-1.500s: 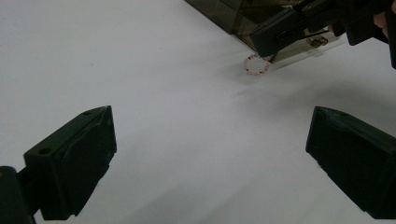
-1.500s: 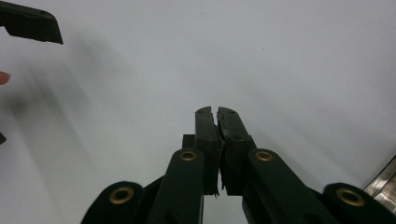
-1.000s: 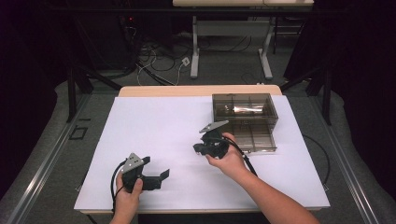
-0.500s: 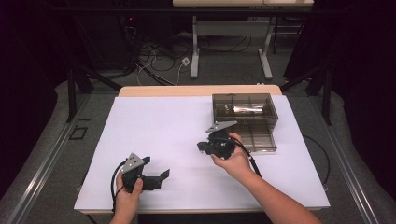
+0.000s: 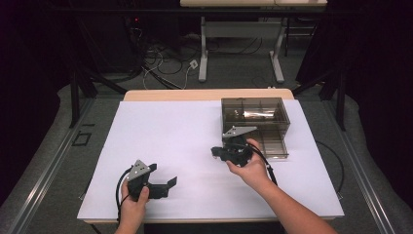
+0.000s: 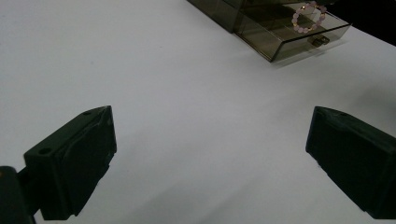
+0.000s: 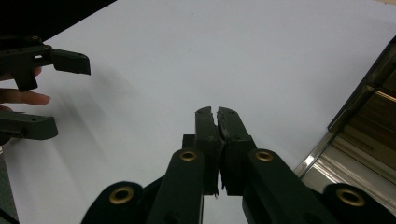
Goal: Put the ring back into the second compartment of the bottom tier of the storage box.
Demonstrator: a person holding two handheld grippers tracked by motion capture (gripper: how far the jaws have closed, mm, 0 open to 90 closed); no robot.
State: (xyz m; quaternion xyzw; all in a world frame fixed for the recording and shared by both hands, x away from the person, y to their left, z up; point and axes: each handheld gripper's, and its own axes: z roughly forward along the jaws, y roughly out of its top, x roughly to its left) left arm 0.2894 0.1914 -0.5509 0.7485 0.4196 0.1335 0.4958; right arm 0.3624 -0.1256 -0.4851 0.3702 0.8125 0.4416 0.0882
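Both claws lie apart from the pulled-out drawer (image 5: 272,143): right claw (image 5: 215,153) just beside.

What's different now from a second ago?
The right claw, shut with nothing between its jaws, has slid a little to the right along the front of the smoky drawer box, beside its pulled-out drawer. The left claw stayed put, open, over the white table. The bead bracelet lies in the drawer.

We are looking at a smoky, glossy clear-plastic drawer box (image 5: 255,122) on a desk (image 5: 165,141) showing a smooth matt white sheet with a pale wood edge. Matt black plastic is forming the right gripper (image 7: 216,116), brass-coloured rivets gleaming; a pink bead bracelet (image 6: 309,17) is shining.
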